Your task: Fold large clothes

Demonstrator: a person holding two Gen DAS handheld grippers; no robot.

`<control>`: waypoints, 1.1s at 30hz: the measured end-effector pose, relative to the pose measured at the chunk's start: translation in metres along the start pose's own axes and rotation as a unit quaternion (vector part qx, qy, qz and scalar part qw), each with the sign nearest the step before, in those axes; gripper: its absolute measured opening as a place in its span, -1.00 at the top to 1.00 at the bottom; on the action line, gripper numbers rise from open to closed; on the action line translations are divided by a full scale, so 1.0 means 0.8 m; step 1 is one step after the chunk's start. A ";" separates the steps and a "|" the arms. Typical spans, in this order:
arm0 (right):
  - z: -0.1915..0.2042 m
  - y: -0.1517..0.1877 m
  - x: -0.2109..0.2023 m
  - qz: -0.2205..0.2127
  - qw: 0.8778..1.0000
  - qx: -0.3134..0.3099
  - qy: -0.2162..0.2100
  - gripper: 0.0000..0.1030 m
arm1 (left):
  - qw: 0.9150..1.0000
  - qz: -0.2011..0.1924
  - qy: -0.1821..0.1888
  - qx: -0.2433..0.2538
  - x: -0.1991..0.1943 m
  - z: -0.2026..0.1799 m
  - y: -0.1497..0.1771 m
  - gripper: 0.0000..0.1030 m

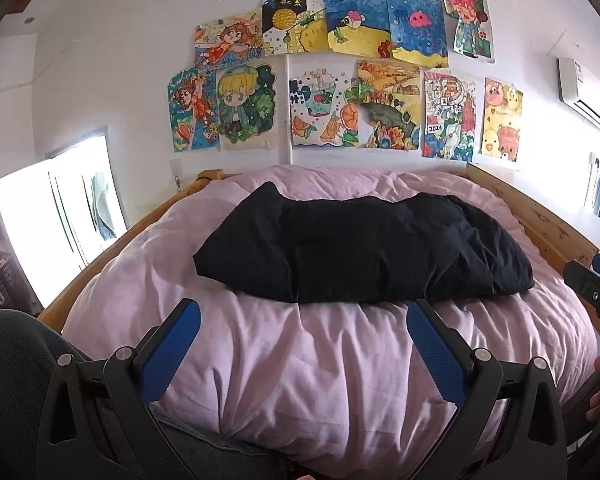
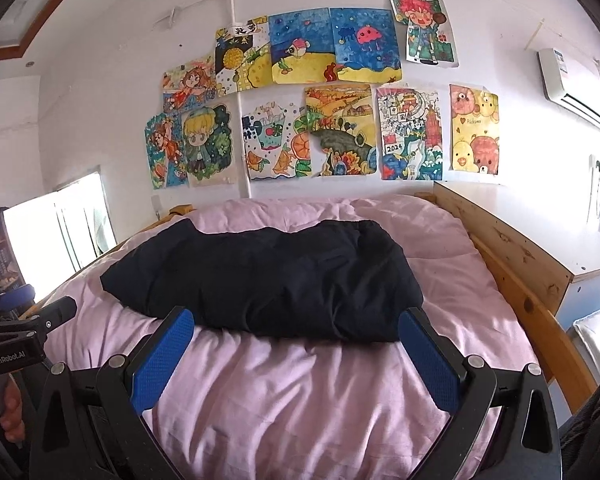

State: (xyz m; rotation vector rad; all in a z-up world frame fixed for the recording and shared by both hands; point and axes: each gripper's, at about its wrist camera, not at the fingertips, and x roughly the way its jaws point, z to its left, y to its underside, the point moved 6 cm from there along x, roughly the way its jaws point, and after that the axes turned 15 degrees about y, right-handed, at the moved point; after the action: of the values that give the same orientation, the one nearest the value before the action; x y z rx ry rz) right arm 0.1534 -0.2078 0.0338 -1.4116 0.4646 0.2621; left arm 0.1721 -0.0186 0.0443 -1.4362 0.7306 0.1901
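A black garment [image 1: 364, 248] lies as a long, bunched rectangle across the pink duvet [image 1: 320, 360] in the middle of the bed; it also shows in the right wrist view [image 2: 268, 276]. My left gripper [image 1: 304, 312] is open and empty, held over the duvet just in front of the garment's near edge. My right gripper [image 2: 296, 320] is open and empty, its fingertips level with the garment's near edge. The right gripper's body shows at the right edge of the left wrist view [image 1: 592, 292]. The left gripper's body shows at the left edge of the right wrist view [image 2: 24, 328].
The bed has a wooden frame [image 2: 520, 280] along its right side and a rail [image 1: 112, 248] on the left. A white cabinet [image 2: 580, 248] stands right of the bed. Children's drawings [image 1: 340, 72] cover the far wall. A bright window [image 1: 56, 216] is at left.
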 end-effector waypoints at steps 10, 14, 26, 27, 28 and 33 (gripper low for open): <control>-0.002 0.003 0.004 0.007 1.000 0.002 -0.002 -1.00 | 1.000 -0.001 0.002 0.003 -0.002 0.003 0.000 -0.97; 0.000 0.003 0.004 0.008 1.000 0.001 -0.002 -1.00 | 1.000 -0.002 0.001 0.005 -0.003 0.001 0.000 -0.97; 0.002 0.004 0.004 0.008 1.000 0.000 -0.002 -1.00 | 1.000 -0.003 0.000 0.005 -0.004 0.000 0.000 -0.97; 0.002 0.004 0.004 0.008 1.000 0.000 -0.002 -1.00 | 1.000 -0.002 0.000 0.005 -0.003 0.000 0.000 -0.97; 0.002 0.004 0.004 0.008 1.000 0.000 -0.002 -1.00 | 1.000 -0.002 0.000 0.005 -0.003 0.000 0.000 -0.97; 0.003 0.004 0.004 0.008 1.000 0.000 -0.002 -1.00 | 1.000 -0.003 0.000 0.005 -0.004 0.000 -0.001 -0.97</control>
State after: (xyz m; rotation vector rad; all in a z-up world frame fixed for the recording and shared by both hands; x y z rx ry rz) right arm 0.1552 -0.2055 0.0294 -1.4073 0.4729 0.2777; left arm 0.1699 -0.0177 0.0467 -1.4283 0.7276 0.1815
